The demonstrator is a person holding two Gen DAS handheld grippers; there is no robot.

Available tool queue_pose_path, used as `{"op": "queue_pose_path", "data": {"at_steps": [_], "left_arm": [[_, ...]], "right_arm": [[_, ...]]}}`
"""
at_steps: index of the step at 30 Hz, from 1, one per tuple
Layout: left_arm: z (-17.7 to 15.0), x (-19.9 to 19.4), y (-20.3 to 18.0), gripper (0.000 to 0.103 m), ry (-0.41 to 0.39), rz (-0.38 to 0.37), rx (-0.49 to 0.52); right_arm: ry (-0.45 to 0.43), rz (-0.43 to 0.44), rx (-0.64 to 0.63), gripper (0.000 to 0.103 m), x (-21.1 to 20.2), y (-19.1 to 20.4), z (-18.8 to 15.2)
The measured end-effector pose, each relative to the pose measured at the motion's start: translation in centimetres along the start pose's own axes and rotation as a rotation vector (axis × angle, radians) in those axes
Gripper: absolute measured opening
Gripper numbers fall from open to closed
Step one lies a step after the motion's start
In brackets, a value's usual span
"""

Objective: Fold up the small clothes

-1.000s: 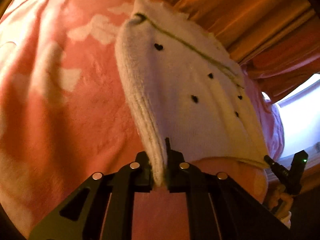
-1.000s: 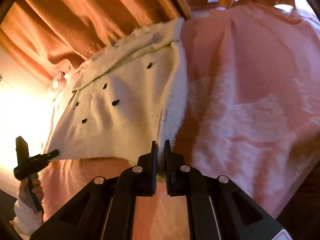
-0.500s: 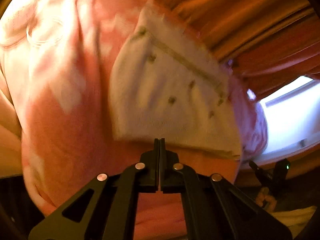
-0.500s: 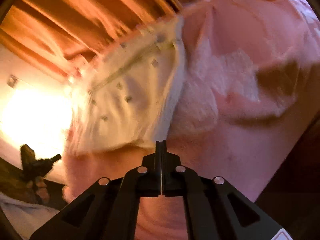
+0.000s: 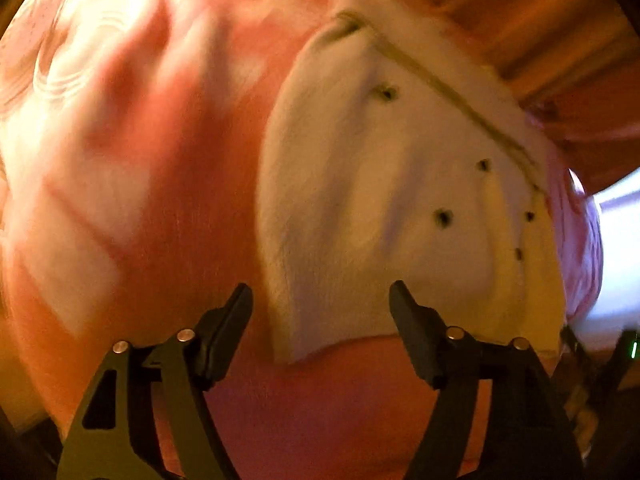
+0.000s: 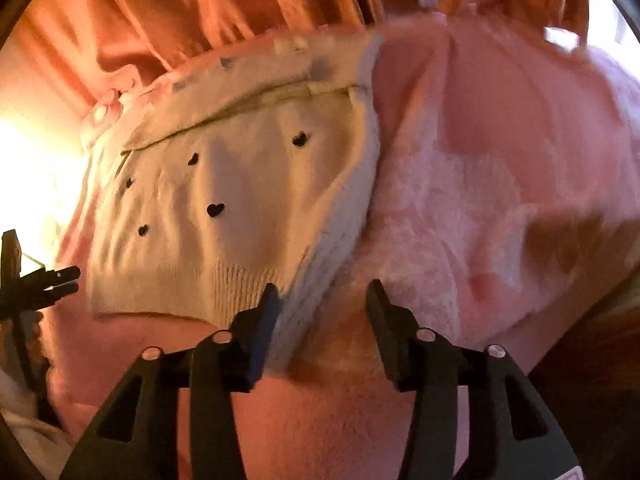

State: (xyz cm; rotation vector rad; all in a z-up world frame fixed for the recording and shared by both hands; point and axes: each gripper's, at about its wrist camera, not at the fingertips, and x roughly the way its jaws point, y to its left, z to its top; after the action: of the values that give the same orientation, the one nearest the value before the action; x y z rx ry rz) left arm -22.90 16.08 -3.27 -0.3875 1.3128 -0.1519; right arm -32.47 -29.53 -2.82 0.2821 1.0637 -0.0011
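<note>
the left tongs [image 5: 320, 300] are matte black, each finger a flat angular plate with a triangular cut-out near its base, a thick wedge-shaped pad at the tip and two round silver rivets along its upper edge. the right tongs [image 6: 320, 300] have the same black plates, cut-outs, pads and silver rivets, with a small white and red label at the lower right corner.

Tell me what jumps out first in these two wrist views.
The cream knit garment with small black hearts dominates, lying folded on a fluffy pink blanket with pale patches. Both grippers are open at its near corners: left gripper, right gripper. Orange curtains hang behind.
</note>
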Motion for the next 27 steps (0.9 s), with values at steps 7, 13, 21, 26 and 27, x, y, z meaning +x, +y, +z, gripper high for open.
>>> {"op": "queue_pose_path", "data": {"at_steps": [7, 13, 21, 26, 27], "left_arm": [[-2.1, 0.9, -2.2, 0.096, -0.084, 0.117, 0.122], [-2.0, 2.9, -3.2, 0.097, -0.075, 0.136, 0.208], [2.6, 2.2, 0.5, 0.009, -0.035, -0.278, -0.047], [9.4, -5.0, -3.4, 0.009, -0.263, -0.396, 0.065], [11.6, -6.4, -4.6, 0.009, -0.317, -0.409, 0.096]], "right_arm": [[0.07, 0.057, -0.051, 0.061, 1.9, 2.4, -0.7], [0.12, 0.185, 0.065, 0.008, 3.7, 2.0, -0.9], [-0.086, 0.333, 0.147, 0.007, -0.8, 0.4, 1.7], [-0.263, 0.419, 0.15, 0.007, -3.4, -1.1, 9.3], [-0.296, 0.428, 0.145, 0.007, -3.4, -1.4, 11.3]]}}
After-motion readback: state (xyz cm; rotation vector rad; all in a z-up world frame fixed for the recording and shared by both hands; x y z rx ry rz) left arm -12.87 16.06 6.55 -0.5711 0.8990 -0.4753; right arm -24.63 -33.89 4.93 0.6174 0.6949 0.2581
